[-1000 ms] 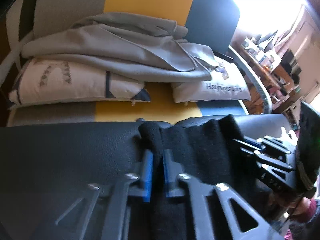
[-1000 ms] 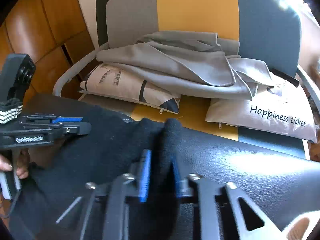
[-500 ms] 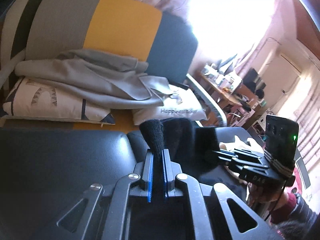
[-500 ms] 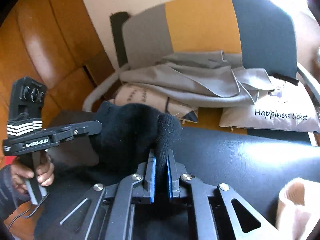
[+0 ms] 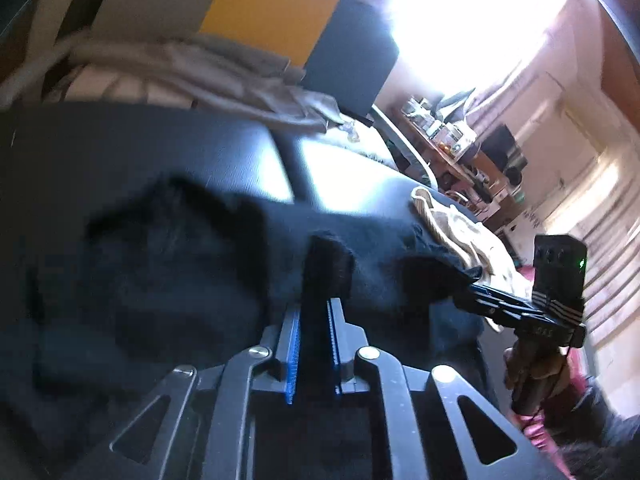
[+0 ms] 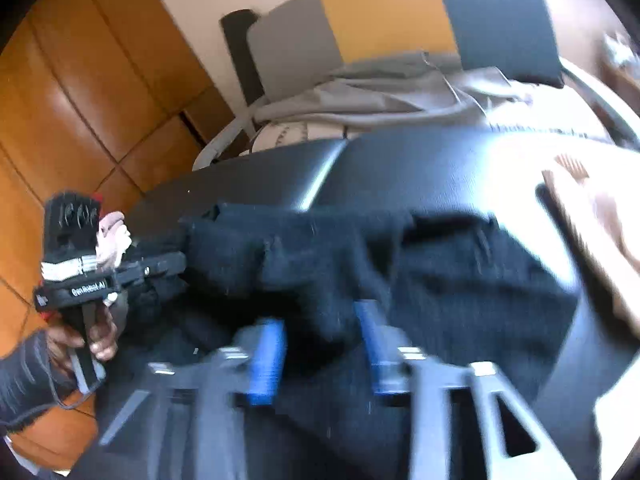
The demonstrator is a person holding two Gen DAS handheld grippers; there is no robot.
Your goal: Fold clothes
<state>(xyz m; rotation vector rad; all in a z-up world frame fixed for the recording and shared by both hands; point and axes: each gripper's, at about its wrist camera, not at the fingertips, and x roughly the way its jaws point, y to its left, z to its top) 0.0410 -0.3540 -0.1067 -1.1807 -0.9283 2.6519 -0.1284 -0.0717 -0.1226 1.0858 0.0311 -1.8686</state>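
A black knitted garment lies spread on the black leather surface. My left gripper is shut on a fold of it, which sticks up between the blue pads. In the right wrist view the garment spreads wide ahead. My right gripper is open there, its blue pads wide apart with cloth lying between them; the frame is blurred. The right gripper also shows in the left wrist view, touching the garment's right edge. The left gripper shows in the right wrist view at the garment's left edge.
A beige garment lies at the right end of the leather surface, also in the right wrist view. Behind stands a grey, yellow and blue chair holding grey clothes and pillows. Wooden panels are at left.
Both grippers have come down from holding the garment up in the air to low over the leather surface. The garment now lies spread flat. My right gripper has opened and let go.
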